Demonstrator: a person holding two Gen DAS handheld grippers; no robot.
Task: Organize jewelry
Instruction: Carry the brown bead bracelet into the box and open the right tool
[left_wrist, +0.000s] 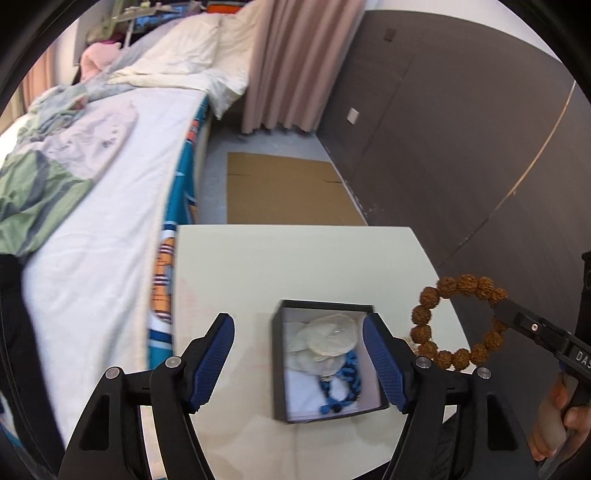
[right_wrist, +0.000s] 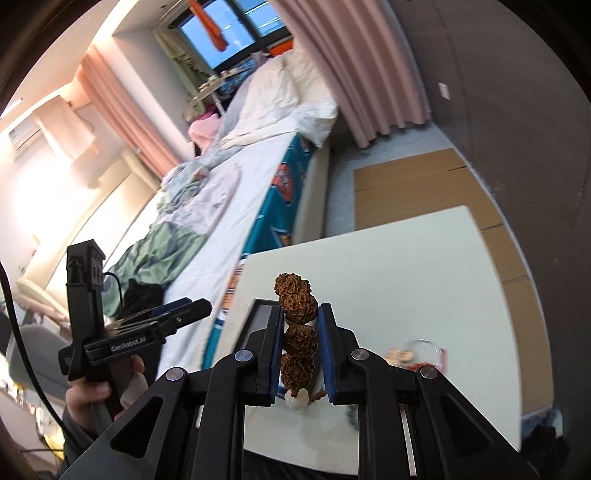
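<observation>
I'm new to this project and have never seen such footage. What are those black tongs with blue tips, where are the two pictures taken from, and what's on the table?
There is no robot here: a person holds a hand-operated gripper in each hand, and a wide-angle camera on each one looks forward along its two fingers.

The left wrist view shows the left gripper, open and empty, above a white table beside a bed. On the table sits an open black box holding pale round pieces and a blue beaded bracelet. At the right edge, the right gripper carries a brown beaded bracelet in the air.

The right wrist view shows that right gripper shut on the same brown beaded bracelet. The left gripper appears at the left, in a hand. More small items lie on the table, too blurred to name.
</observation>
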